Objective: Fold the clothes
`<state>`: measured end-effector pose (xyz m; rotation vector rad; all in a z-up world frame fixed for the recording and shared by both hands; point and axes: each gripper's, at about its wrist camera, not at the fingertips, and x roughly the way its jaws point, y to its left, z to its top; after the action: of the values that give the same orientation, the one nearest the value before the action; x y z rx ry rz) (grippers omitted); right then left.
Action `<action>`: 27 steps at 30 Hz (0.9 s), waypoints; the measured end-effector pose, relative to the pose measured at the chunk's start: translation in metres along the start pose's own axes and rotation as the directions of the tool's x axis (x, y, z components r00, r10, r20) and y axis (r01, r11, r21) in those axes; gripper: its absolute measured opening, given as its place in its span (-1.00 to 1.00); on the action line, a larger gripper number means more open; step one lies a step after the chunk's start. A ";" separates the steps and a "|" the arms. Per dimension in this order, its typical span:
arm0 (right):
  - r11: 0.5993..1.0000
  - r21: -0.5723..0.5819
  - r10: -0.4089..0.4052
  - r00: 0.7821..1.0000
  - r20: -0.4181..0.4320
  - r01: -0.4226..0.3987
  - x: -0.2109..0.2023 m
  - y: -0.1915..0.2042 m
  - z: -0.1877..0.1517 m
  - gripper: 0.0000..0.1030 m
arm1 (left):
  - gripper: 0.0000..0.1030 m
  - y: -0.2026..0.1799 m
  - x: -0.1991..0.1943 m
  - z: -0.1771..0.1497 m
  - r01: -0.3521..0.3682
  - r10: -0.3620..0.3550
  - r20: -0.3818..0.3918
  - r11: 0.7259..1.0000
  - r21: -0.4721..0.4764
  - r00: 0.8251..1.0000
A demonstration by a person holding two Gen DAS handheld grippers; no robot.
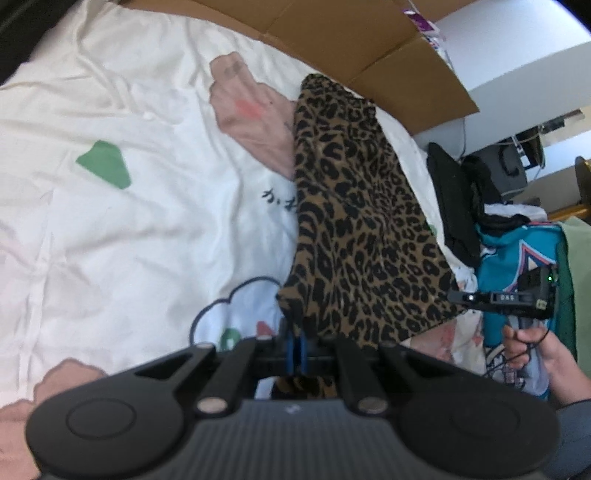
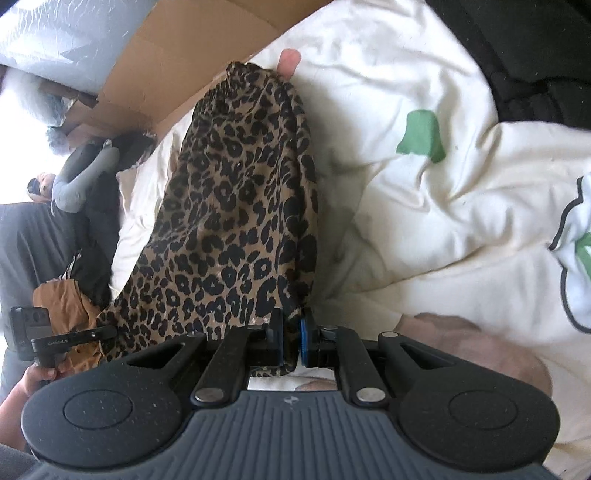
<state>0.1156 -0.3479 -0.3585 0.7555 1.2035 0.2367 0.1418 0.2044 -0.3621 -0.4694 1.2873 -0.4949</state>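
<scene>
Both claws pinch leopard-print garment (image 1: 354,221), stretched lengthwise away.

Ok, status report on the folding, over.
Left gripper shut on leopard garment, right gripper shut on its other corner. Garment stretched between both, far end on the white bedding. Clothes pile alongside, not blocking.

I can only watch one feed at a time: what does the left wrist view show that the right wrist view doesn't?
Only the left view: a teal printed garment beside the bed, and the right gripper side-on.
Only the right view: a crumpled orange-brown cloth and the left gripper side-on.
Both: the leopard-print garment, pinched at a corner by each shut gripper, over the white printed bedcover, with brown cardboard behind.
</scene>
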 end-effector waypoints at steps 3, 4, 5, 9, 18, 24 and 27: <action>1.000 -0.015 -0.009 1.000 -0.028 0.008 0.006 0.002 -0.004 -0.88 | -0.93 0.010 0.008 -0.005 -0.026 0.026 0.001 0.999 -0.032 1.000; 1.000 -0.024 -0.018 0.999 -0.036 0.018 0.009 0.001 -0.004 -0.88 | -0.93 0.015 0.014 -0.007 -0.038 0.038 -0.009 0.999 -0.031 0.999; 0.999 -0.027 -0.028 0.999 -0.041 0.027 0.010 -0.003 -0.002 -0.88 | -0.92 0.019 0.021 -0.009 -0.045 0.045 -0.019 0.999 -0.028 0.999; 0.997 -0.024 -0.071 0.997 -0.036 0.071 0.018 -0.017 0.006 -0.88 | -0.90 0.038 0.039 -0.012 -0.021 0.019 -0.033 0.998 -0.058 0.999; 0.999 -0.016 -0.053 0.997 -0.054 0.052 0.031 -0.024 0.014 -0.69 | -0.35 0.062 0.052 -0.025 0.032 -0.035 -0.014 0.983 -0.179 0.999; 0.999 -0.053 -0.007 0.997 -0.077 0.003 0.040 -0.028 0.019 -0.34 | -0.39 0.069 0.059 -0.043 0.116 -0.124 -0.019 0.964 -0.241 0.992; 0.999 -0.036 0.027 0.996 -0.086 -0.030 0.045 -0.034 0.020 -0.34 | -0.43 0.074 0.060 -0.047 0.140 -0.147 -0.006 0.954 -0.264 0.989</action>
<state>0.1423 -0.3564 -0.4108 0.7368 1.2665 0.3170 0.1149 0.2264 -0.4621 -0.7862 1.3568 -0.4532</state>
